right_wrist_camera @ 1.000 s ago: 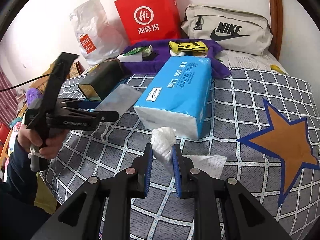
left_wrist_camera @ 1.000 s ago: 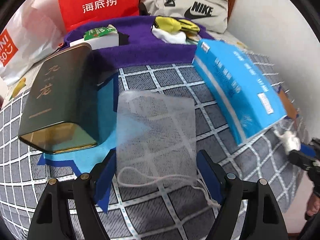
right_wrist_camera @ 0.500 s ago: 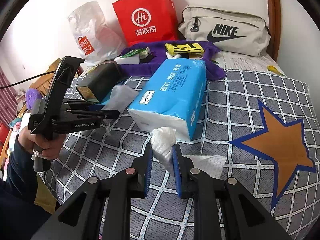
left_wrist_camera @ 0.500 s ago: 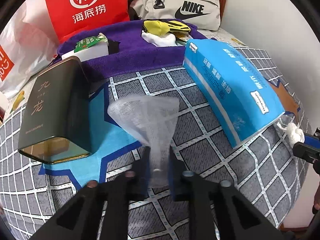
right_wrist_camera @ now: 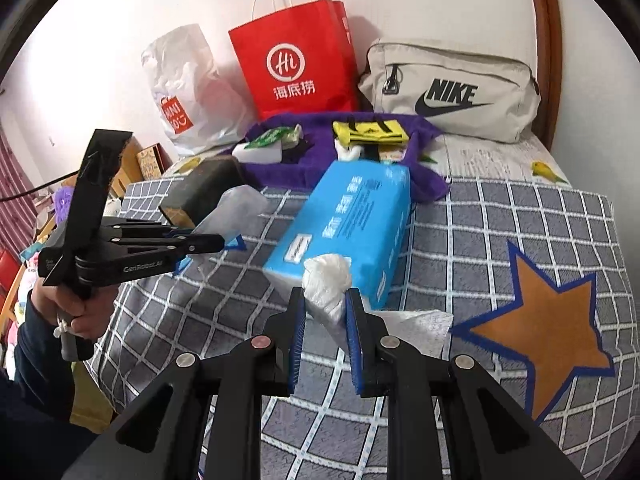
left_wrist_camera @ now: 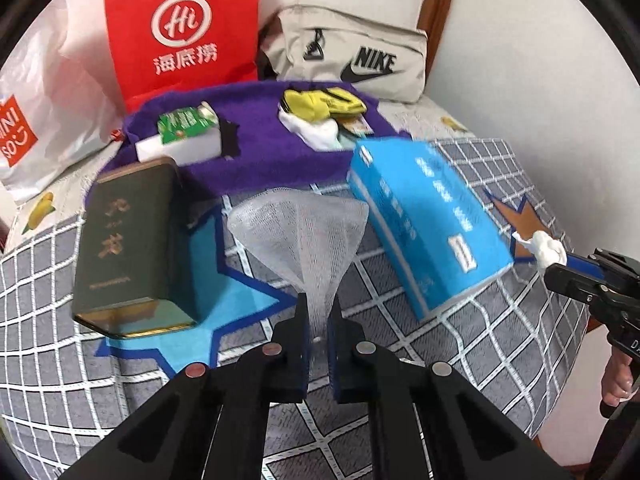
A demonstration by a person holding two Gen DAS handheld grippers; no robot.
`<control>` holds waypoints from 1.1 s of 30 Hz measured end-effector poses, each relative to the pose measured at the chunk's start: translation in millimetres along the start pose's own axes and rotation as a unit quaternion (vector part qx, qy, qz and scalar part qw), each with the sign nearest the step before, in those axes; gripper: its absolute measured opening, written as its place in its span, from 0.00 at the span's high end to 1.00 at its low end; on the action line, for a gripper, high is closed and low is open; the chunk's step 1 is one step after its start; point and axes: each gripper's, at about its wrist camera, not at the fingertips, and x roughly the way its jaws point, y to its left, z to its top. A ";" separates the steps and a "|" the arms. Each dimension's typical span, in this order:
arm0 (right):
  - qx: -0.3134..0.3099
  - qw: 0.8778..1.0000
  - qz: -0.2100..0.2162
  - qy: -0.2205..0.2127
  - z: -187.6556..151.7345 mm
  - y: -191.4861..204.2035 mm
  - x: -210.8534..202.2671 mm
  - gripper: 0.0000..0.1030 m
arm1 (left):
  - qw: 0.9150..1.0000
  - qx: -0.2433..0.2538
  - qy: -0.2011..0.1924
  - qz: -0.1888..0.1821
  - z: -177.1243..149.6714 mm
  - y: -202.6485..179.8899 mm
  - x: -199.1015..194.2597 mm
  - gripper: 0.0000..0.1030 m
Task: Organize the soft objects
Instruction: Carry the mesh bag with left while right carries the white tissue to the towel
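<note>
The white mesh bag [left_wrist_camera: 300, 232] is pinched tight by the left gripper [left_wrist_camera: 318, 316], fanned out just beyond its tips. A crumpled tissue [right_wrist_camera: 328, 284] is clamped in the right gripper [right_wrist_camera: 326, 304], with the blue tissue pack [right_wrist_camera: 348, 220] right behind it.

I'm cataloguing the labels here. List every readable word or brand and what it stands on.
"Hi 海底捞": red paper bag.
"NIKE": beige pouch.
"MINI SO", partly seen: white plastic bag.
"GenRobot.AI": left gripper.
Blue tissue pack, dark tin and green packet: print too blurred to read.
</note>
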 end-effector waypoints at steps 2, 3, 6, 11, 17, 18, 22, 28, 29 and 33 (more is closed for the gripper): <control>-0.001 1.000 0.000 -0.004 5.2 -0.6 -0.3 0.81 | 1.000 -0.007 -0.006 0.001 4.8 4.0 -4.5 0.93; -0.002 1.000 -0.001 -0.006 9.2 -1.4 0.0 0.81 | 1.000 -0.010 -0.011 0.002 8.0 6.7 -7.9 0.93; -0.001 1.000 -0.001 -0.010 19.7 -3.6 1.9 0.81 | 1.000 -0.021 -0.019 0.005 15.4 13.1 -13.6 0.93; -0.005 1.000 -0.001 -0.017 40.2 -4.1 7.0 0.81 | 0.999 -0.034 -0.031 0.010 27.9 24.4 -22.2 0.93; -0.012 1.000 0.002 -0.022 63.8 -1.2 17.1 0.81 | 0.998 -0.043 -0.044 0.013 42.2 36.5 -29.8 0.93; -0.014 1.000 0.001 -0.021 68.8 -0.2 20.0 0.81 | 0.998 -0.045 -0.047 0.015 45.0 39.0 -30.6 0.93; -0.019 1.000 0.005 -0.024 83.8 2.2 27.5 0.81 | 0.997 -0.051 -0.052 0.020 55.3 48.0 -33.5 0.93; -0.022 0.999 0.009 -0.030 112.1 3.7 45.0 0.81 | 0.996 -0.062 -0.057 0.031 73.2 66.1 -33.6 0.93; -0.023 0.999 0.010 -0.031 116.4 3.8 48.1 0.81 | 0.996 -0.064 -0.057 0.033 76.3 69.5 -32.1 0.93; -0.024 0.999 0.011 -0.031 136.7 1.6 65.4 0.81 | 0.995 -0.071 -0.054 0.042 89.7 85.4 -23.6 0.93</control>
